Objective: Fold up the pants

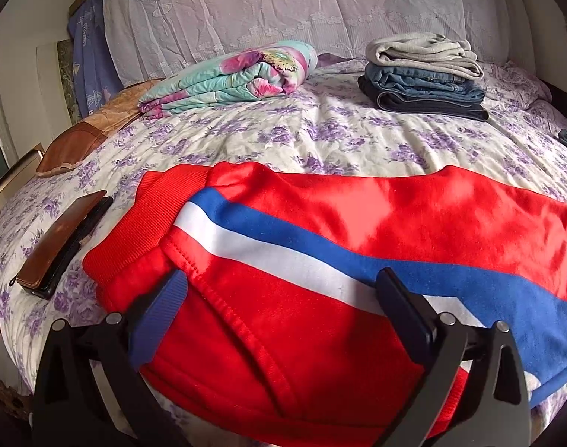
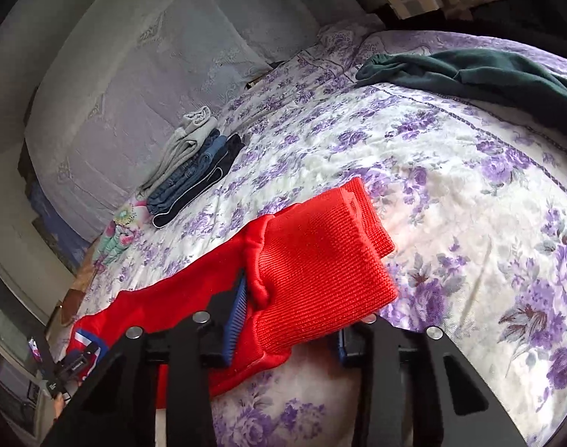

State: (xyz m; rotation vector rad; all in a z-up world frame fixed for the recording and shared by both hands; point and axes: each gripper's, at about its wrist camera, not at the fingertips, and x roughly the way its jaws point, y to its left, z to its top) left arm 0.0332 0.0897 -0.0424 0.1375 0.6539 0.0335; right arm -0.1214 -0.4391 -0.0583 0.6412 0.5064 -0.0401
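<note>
Your right gripper (image 2: 283, 320) pinching the red pants (image 2: 313, 260) cuff, left gripper (image 1: 283, 290) spreading wide over them, wallet (image 1: 60, 242) lying beside, folded stack (image 1: 424, 74) sitting beyond.

Soft daylight, glare on red fabric, fisheye-curved dark corners

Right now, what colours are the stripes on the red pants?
Blue and white, side by side along the red pants; clearest in the left wrist view.

Left wrist view: low, close over red pants (image 1: 320, 260), facing headboard. Right wrist view: close, tilted, at cuff. Shared: folded stack (image 1: 424, 74).
</note>
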